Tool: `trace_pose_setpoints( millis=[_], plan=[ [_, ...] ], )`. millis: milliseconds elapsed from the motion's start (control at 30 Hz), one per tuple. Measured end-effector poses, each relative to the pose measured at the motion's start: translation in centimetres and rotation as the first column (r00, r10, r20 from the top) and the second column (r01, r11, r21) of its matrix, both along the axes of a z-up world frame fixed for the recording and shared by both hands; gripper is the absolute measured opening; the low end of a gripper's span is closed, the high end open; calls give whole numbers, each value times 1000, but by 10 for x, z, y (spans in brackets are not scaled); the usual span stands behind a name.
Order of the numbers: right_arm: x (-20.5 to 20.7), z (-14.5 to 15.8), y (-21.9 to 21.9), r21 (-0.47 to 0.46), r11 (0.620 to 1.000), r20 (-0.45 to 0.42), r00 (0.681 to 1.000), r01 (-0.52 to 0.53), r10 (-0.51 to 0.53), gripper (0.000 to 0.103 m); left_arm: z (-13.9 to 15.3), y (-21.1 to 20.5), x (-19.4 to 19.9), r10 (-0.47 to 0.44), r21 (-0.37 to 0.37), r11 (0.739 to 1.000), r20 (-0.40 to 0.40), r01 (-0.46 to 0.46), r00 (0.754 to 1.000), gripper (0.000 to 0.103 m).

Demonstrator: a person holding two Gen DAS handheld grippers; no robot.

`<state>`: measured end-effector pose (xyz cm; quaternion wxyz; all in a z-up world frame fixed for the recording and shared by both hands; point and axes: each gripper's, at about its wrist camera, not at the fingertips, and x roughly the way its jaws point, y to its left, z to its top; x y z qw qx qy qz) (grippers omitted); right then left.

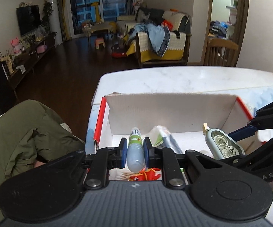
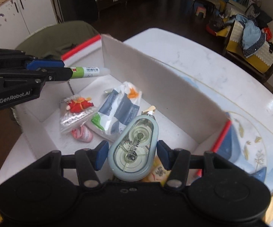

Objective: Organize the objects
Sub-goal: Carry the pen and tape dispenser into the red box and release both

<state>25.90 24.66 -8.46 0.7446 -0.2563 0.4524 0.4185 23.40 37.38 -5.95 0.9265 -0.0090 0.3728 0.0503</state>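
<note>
A white cardboard box (image 1: 166, 109) with red edges stands on the white table (image 1: 183, 79). My left gripper (image 1: 135, 148) is shut on a glue stick (image 1: 135, 147) with a green label, held over the box's left part; it shows in the right wrist view too (image 2: 87, 71). My right gripper (image 2: 131, 154) has its jaws around a pale blue correction tape dispenser (image 2: 133, 149) over the box's right part; the pads sit close to its sides, and contact is unclear. The dispenser also shows in the left wrist view (image 1: 223, 143).
Inside the box (image 2: 155, 79) lie a cotton swab bag with a red figure (image 2: 77, 111), a white and blue plastic packet (image 2: 117, 109) and a small pink item (image 2: 83, 135). A patterned mat (image 2: 250, 147) lies right of the box. An olive jacket (image 1: 28, 136) hangs left of the table.
</note>
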Motion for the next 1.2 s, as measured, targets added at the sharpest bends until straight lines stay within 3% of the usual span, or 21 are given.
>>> trace_pose_setpoints(
  millis=[133, 667, 767, 1067, 1167, 1200],
  plan=[
    [7, -15, 13, -27, 1000, -19, 1000, 10, -11, 55, -14, 1, 12, -22, 27, 999, -51, 23, 998, 17],
    [18, -41, 22, -95, 994, -57, 997, 47, -53, 57, -37, 2, 27, -87, -4, 996, -227, 88, 970, 17],
    [18, -38, 21, -92, 995, -55, 997, 44, -49, 64, -37, 1, 27, -93, -10, 996, -242, 94, 966, 19],
    [11, -17, 8, -32, 999, -46, 998, 33, -34, 65, -31, -3, 23, -99, -28, 995, -232, 95, 968, 34],
    [8, -8, 1, -8, 999, -46, 998, 31, -32, 66, -25, -6, 19, -107, -42, 994, -216, 100, 971, 51],
    [6, -5, -1, 2, 999, -46, 998, 32, -32, 67, -23, -7, 17, -108, -41, 994, -208, 101, 972, 63]
  ],
)
